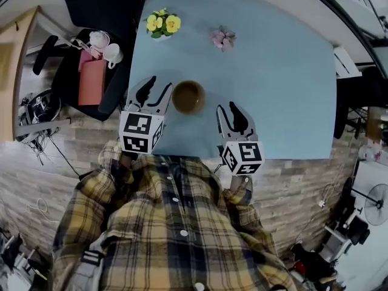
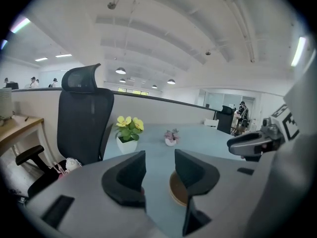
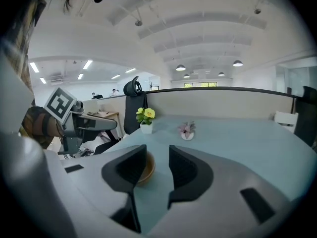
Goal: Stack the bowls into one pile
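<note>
Left tool (image 1: 159, 83) open, jaws apart, nothing gripped; in the left gripper view (image 2: 159, 157) only bare desk shows in the gap. Right tool (image 1: 227, 107) also open and empty, with bare desk in the gap in its own view (image 3: 157, 150). Both are held over the near edge of the light blue desk (image 1: 279, 83), pointing away from the person and a bit downward, each with its marker cube at the back. The brown bowl (image 1: 188, 97) sits on the desk between the two tools, upright, near the front edge. The left tool is just beside its left rim, the right tool a little apart on the other side; cannot tell if the left one touches it. In the left gripper view the bowl (image 2: 174, 191) peeks out partly behind the right-hand jaw; in the right gripper view the bowl (image 3: 144, 168) is partly behind the left-hand jaw. Cannot tell if it is a single bowl or several nested. Farther back on the desk are a white pot of yellow flowers (image 1: 162, 24) and a small pot of pink flowers (image 1: 223, 39), well apart from the bowl. A black office chair (image 2: 84, 113) stands off the desk's far left corner. The person's plaid shirt (image 1: 170, 223) fills the bottom of the head view.
</note>
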